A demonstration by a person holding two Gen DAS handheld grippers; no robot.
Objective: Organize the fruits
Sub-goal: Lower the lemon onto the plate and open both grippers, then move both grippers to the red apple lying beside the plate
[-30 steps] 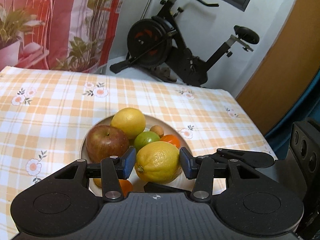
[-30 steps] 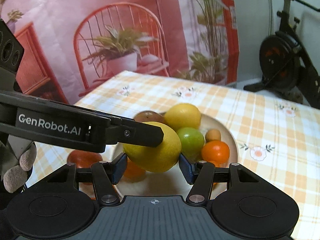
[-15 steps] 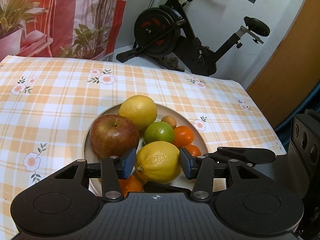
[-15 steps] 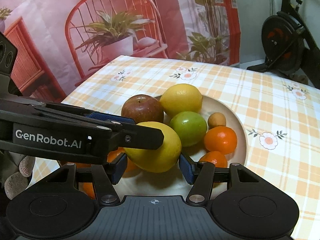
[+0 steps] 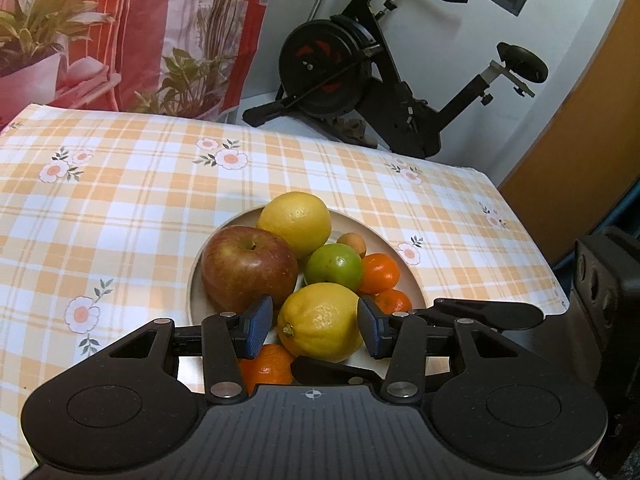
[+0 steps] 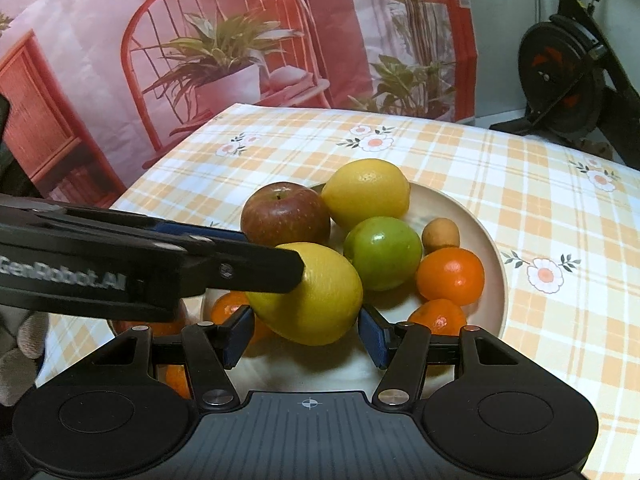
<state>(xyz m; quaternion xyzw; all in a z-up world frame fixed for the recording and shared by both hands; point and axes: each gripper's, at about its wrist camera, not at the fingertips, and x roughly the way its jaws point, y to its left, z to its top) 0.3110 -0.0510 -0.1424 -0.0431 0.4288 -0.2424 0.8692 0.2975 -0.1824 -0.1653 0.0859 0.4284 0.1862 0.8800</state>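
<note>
A beige plate (image 5: pixel 404 268) (image 6: pixel 486 240) on the checked tablecloth holds a red apple (image 5: pixel 248 272) (image 6: pixel 286 214), a yellow lemon (image 5: pixel 296 222) (image 6: pixel 366 194), a green lime (image 5: pixel 334 266) (image 6: pixel 382 252), a small brown fruit (image 5: pixel 352 243) (image 6: pixel 440 235) and several tangerines (image 5: pixel 378 273) (image 6: pixel 450 276). A second lemon (image 5: pixel 320 322) (image 6: pixel 308 294) lies at the plate's near side. My left gripper (image 5: pixel 314 328) straddles it with a gap at the left pad. My right gripper (image 6: pixel 306 334) brackets the same lemon from the other side, pads apart from it.
An exercise bike (image 5: pixel 360 68) stands beyond the table's far edge. A printed backdrop with a chair and plants (image 6: pixel 224 60) hangs behind the table. Another reddish fruit (image 6: pixel 120 326) sits off the plate, mostly hidden by the left gripper. The table's right edge is near.
Both grippers have sunk lower toward the plate with the lemon between them. The left gripper's pads have opened slightly off the lemon, which now rests among the fruit.
</note>
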